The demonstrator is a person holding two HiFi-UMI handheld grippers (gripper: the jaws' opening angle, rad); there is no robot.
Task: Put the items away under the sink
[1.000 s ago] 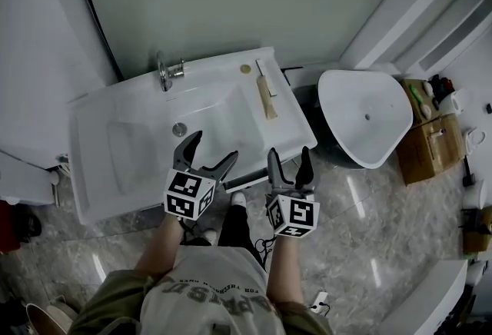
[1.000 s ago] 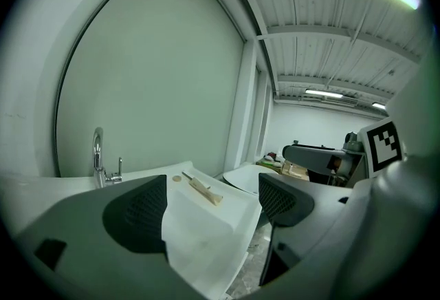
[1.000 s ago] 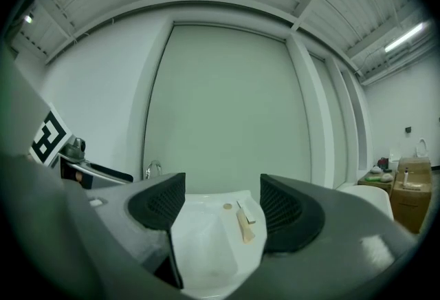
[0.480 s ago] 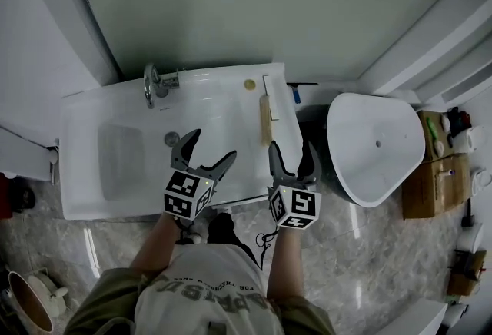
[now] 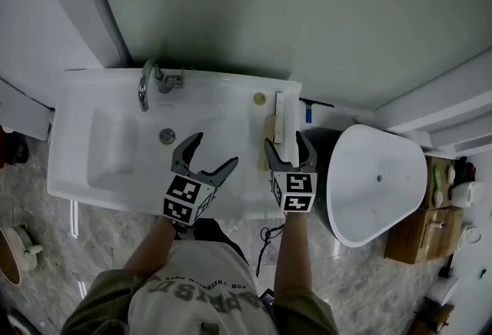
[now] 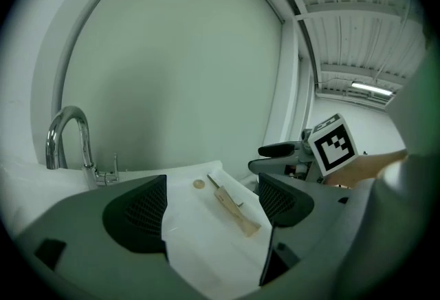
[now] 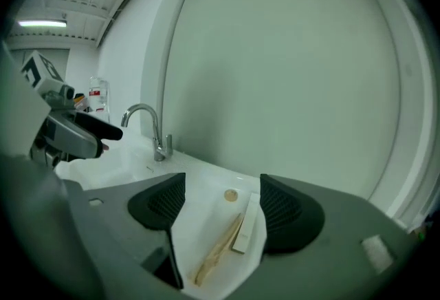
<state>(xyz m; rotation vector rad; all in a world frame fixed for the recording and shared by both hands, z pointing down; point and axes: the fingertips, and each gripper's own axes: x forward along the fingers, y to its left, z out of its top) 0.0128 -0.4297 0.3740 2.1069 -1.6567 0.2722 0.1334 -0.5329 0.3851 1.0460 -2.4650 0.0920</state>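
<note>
A person is standing at the white sink (image 5: pixel 69 149), holding both grippers over its near edge. The left gripper (image 5: pixel 214 150), jaws spread wide and empty, is hovering above the basin. The right gripper (image 5: pixel 286 147), jaws also apart with nothing between them, is lining up on the right ledge, apparently readying a first pick. There a slim wooden piece (image 7: pixel 218 250) and a white box (image 7: pixel 246 226) are lying side by side, a small round disc (image 7: pixel 231 195) just beyond. The faucet (image 5: pixel 150 80) is standing at the far rim.
</note>
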